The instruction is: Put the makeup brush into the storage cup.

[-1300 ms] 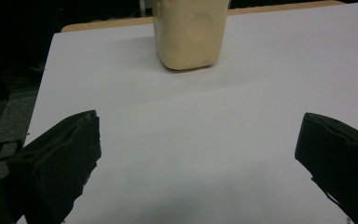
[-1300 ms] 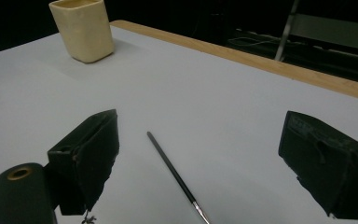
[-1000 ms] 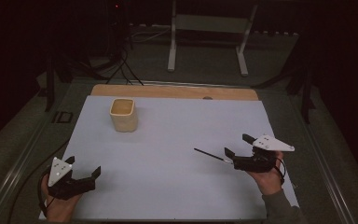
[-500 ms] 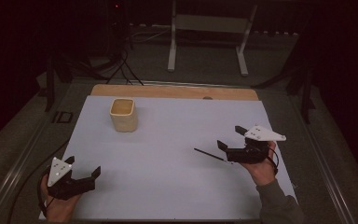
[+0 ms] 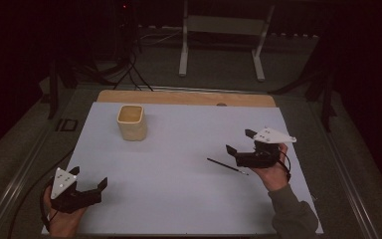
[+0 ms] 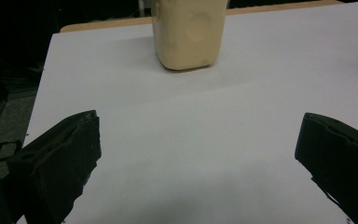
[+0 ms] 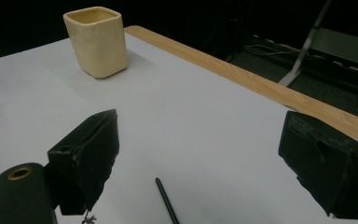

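A cream square cup (image 5: 131, 122) stands upright at the back left of the white sheet (image 5: 179, 149); it rises ahead in the left gripper view (image 6: 189, 32) and at the far left in the right gripper view (image 7: 97, 40). A thin black pen (image 5: 227, 166) lies flat on the sheet, right of centre, its end between my right jaws (image 7: 167, 205). My right gripper (image 5: 239, 142) hovers open just right of the pen, jaws wide apart and holding nothing. My left gripper (image 5: 88, 178) rests open near the front left corner, far from both objects.
A wooden strip (image 5: 189, 97) borders the sheet's far edge. Beyond the table stand a metal frame (image 5: 221, 37) and dark tripod legs with cables (image 5: 124, 69). A small black item (image 5: 66, 124) lies off the sheet at the left.
My right gripper has lifted and moved a little away from the front edge and leftward, its jaws now around the pen's end. The left gripper has stayed put.
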`<state>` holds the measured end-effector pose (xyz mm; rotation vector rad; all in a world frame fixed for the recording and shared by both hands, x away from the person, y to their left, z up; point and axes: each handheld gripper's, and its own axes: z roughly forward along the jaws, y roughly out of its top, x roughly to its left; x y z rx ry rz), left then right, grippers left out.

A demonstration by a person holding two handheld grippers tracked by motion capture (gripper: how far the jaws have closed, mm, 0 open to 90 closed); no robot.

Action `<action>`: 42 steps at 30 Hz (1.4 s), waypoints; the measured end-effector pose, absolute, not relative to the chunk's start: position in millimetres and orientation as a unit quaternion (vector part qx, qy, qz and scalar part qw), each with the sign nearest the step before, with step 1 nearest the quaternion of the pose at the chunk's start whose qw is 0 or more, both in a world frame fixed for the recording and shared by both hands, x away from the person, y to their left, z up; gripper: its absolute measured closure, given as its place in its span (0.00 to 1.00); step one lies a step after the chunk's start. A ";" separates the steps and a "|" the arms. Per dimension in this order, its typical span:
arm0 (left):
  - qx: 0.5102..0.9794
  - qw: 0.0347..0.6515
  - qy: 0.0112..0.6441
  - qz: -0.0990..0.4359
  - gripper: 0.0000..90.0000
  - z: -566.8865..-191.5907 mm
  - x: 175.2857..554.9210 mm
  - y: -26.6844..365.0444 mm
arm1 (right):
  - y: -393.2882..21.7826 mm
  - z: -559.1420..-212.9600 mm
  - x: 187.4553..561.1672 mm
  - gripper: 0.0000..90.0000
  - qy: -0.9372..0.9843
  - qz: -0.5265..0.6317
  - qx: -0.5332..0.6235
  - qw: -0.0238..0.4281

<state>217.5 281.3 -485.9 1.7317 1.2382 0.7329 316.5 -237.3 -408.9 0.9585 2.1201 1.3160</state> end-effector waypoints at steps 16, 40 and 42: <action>0.695 0.431 0.496 0.293 0.02 -486.0 217.6 281.2 | -231.6 -404.1 323.9 0.13 0.787 0.465 0.340 0.219; 0.696 0.431 0.495 0.291 0.02 -486.3 217.7 281.1 | -227.0 -394.4 334.6 0.15 0.850 0.374 0.315 0.198; 0.696 0.431 0.494 0.291 0.02 -486.4 217.8 281.1 | -225.6 -393.8 335.9 0.15 0.856 0.363 0.312 0.195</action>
